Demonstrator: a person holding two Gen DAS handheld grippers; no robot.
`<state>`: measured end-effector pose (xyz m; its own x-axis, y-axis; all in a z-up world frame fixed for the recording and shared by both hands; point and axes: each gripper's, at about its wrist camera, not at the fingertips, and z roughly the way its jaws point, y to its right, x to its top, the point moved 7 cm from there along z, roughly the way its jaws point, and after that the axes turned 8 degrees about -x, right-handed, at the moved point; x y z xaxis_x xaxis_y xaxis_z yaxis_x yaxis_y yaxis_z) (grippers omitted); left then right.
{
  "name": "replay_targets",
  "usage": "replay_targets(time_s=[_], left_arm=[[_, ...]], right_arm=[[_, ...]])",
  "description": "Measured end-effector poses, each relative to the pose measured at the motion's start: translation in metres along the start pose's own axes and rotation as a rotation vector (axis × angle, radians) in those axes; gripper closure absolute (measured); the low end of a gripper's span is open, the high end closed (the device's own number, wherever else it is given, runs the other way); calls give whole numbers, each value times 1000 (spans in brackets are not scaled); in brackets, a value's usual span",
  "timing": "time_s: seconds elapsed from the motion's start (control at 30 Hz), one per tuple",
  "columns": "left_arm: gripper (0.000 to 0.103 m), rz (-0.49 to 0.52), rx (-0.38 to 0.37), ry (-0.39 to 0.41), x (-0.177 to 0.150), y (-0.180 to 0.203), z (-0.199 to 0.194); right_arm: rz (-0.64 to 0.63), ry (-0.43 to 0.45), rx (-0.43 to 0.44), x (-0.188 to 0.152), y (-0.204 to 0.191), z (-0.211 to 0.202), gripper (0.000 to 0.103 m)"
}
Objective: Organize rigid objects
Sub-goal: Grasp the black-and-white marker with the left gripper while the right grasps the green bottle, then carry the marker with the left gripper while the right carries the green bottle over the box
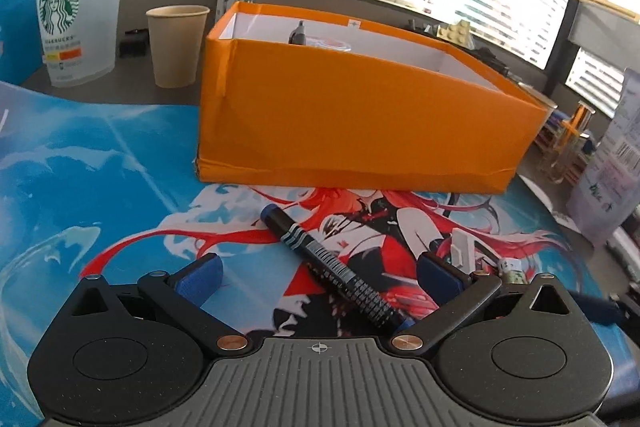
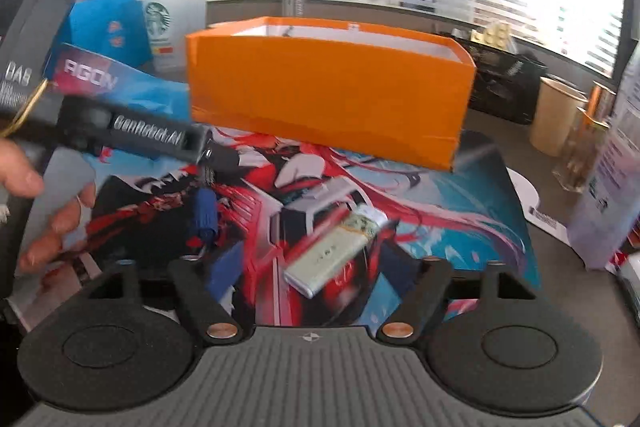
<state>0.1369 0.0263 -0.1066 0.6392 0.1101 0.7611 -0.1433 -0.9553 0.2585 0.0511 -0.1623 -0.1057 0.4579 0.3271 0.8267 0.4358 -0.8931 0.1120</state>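
Inside the orange box (image 1: pixel 360 107) a dark tool (image 1: pixel 298 33) stands; both grippers (image 1: pixel 318 277) (image 2: pixel 316 267) gape empty.

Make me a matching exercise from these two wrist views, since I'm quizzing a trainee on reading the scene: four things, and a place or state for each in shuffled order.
Things:
1. marker pen
2. orange box
3. paper cup
4. small flat pale device

Places or states:
A. stands at the far edge of the mat, top open
B. lies between the open left gripper's fingers
C. lies between the open right gripper's fingers
D. upright on the grey desk, beside the box

Pairs: 1-B, 2-A, 3-D, 4-C
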Motion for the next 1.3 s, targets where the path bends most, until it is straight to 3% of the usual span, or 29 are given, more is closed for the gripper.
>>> replay_targets(time_s=[0.07,0.13,0.17,0.23,0.37,0.4,0.43,0.73,0.77,0.83,0.87,0.9,0.93,1.03,1.07,1.13,1.3], left_arm=[[5,79,0,7,-4,10,4],[35,149,-23,27,-9,20,1],[75,146,-39,39,-8,20,-2],[91,123,-79,39,-8,15,-2],[93,128,-102,34,-8,10,-5],[93,154,-86,31,-9,10,-6],[93,176,-72,30,-9,10,-7],[93,208,-64,36,-14,6,-26],[93,206,-62,42,-13,4,-28],[93,200,-61,57,-10,3,-32],[93,197,-62,63,-9,1,-34],[93,196,-61,69,-8,0,-36],[93,196,-59,75,-6,0,-37],[93,212,-67,89,-5,4,-42],[93,223,-71,94,-6,6,-44],[93,233,-77,101,-6,7,-47],[93,225,-79,122,-4,0,-56]], right_arm=[[-43,6,-21,-7,-5,3,34],[-28,24,10,-6,-6,3,58],[-7,19,31,-6,-4,4,75],[0,28,41,-5,-1,6,80],[8,33,37,-4,9,8,84],[7,35,31,-4,10,10,97],[2,36,22,-3,9,12,102],[64,27,18,-2,26,14,99],[90,34,10,0,28,13,95],[133,46,-7,6,30,13,71],[148,48,-12,8,30,14,47],[164,57,-17,11,30,16,30],[178,60,-27,14,30,17,27],[182,30,-34,22,24,29,39],[159,10,-39,23,21,36,61],[85,-11,-75,21,13,47,79],[-6,14,-70,21,1,38,83]])
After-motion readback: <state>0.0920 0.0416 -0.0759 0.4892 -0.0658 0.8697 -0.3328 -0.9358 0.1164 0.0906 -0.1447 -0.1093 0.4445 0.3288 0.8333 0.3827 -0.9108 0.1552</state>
